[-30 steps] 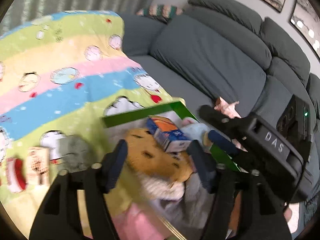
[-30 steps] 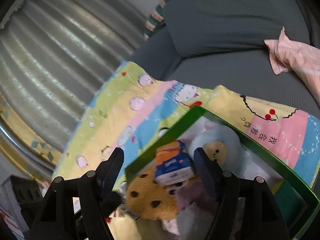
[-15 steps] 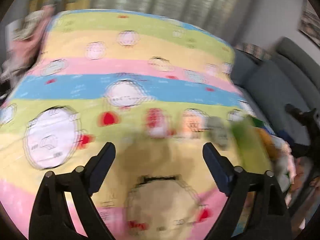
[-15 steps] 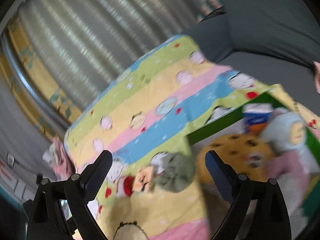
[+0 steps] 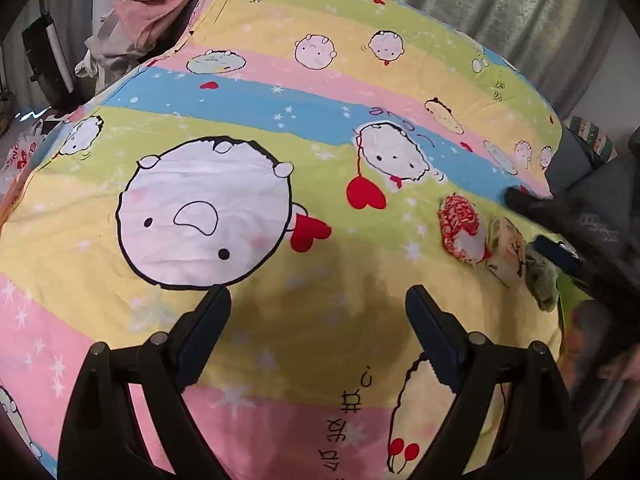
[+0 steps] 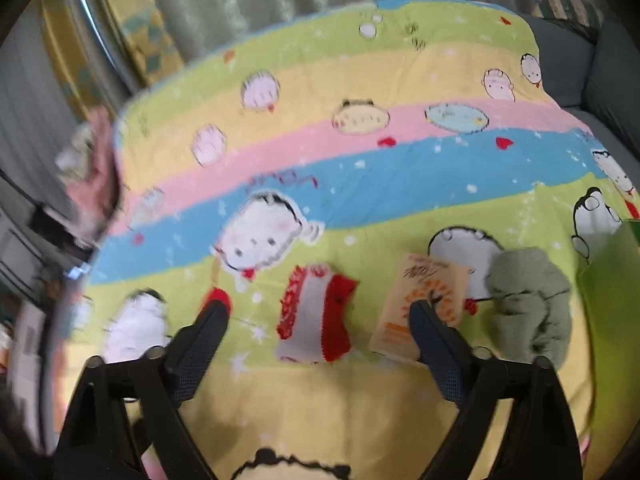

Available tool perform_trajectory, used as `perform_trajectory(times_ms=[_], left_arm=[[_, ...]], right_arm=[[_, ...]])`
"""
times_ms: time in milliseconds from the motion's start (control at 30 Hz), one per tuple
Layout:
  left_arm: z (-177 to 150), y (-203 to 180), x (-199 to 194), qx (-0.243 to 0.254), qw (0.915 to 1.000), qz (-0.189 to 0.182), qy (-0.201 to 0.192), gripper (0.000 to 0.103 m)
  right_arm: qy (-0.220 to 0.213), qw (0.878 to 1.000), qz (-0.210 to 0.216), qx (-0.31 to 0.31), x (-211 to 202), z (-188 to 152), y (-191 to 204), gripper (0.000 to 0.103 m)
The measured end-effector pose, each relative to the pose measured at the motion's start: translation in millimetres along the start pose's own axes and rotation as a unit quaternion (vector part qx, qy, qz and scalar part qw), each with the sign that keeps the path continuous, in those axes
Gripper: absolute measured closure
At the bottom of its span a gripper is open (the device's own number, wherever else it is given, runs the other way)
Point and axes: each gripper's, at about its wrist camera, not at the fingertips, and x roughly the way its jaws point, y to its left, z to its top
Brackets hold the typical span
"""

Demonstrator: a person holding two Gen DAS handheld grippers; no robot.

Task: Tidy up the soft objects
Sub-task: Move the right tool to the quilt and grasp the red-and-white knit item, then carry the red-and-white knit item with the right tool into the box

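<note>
Right wrist view: right gripper (image 6: 318,312) fingers spread wide, empty, over the red-and-white pouch (image 6: 316,316); closing could pinch the striped blanket (image 6: 360,168). Left gripper (image 5: 318,300) likewise wide, empty.

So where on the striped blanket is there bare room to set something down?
Free: the yellow band ahead of the left gripper, bordered by the big white face print and the red-and-white pouch. Crowded: the row of pouch, beige packet and grey-green cloth by the green box edge.

Both wrist views look down closely, sharing the striped blanket (image 5: 280,152).
</note>
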Motion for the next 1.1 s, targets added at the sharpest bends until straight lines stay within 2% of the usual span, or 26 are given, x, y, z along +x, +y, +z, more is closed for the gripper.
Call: perform_trajectory(times_ms=[33,133,200,233,300,433,567,633,700,767,867,1033,1100], left_arm=[[-1.1,1.4,-0.7,0.000,1.0000,0.002,0.002,0.014],[-0.7,3.8,-1.4,-0.004,1.0000,0.005,0.003,0.014],[-1.0,5.8,-4.6,-0.005,0.9999,0.009,-0.001,0.014],[-0.6,6.6,-4.4,-0.004,0.9999,0.011,-0.001,0.014],[-0.1,8.4,-6.1,-0.005,0.9999,0.012,-0.002,0.014],[2.1,13.4,-7.7,-0.015,0.9998,0.013,-0.001,0.014],[2.2,16.2,-11.3,-0.025,0.9997,0.003,0.000,0.014],[1.9,16.4,-11.7,-0.029,0.9996,-0.002,0.002,0.014],[1.4,15.5,-10.3,-0.028,0.9996,-0.004,0.007,0.014],[-0.2,13.0,-8.0,-0.025,0.9995,-0.009,0.015,0.014],[-3.1,8.9,-2.6,-0.026,0.9984,-0.037,0.034,0.014],[-10.0,-3.5,6.5,-0.032,0.9913,-0.105,0.072,0.015],[-12.8,-8.5,9.1,-0.030,0.9859,-0.140,0.087,0.016]], right_arm=[[0.011,1.000,-0.005,-0.003,10.8,-2.8,5.0,0.024],[0.042,0.999,0.016,-0.007,39.0,-9.6,9.2,0.035],[0.048,0.999,-0.018,-0.018,48.2,-15.2,12.3,0.058],[0.042,0.998,-0.035,-0.021,48.0,-17.3,13.3,0.059],[0.040,0.999,-0.016,-0.003,38.7,-18.6,10.2,0.062],[0.063,0.997,0.033,0.015,6.0,-30.3,7.6,0.062],[0.121,0.991,0.060,-0.011,-19.3,-62.9,11.2,0.062],[0.156,0.985,0.070,-0.023,-18.2,-76.9,12.0,0.062],[0.182,0.981,0.060,-0.037,-12.9,-84.2,14.8,0.057],[0.161,0.984,0.049,-0.052,-18.1,-81.9,15.2,0.051],[0.123,0.990,0.055,-0.031,-31.7,-72.6,3.8,0.035],[0.118,0.986,0.110,0.041,-34.0,-63.8,-27.2,0.035],[0.119,0.982,0.134,0.061,-31.6,-63.0,-34.1,0.043]])
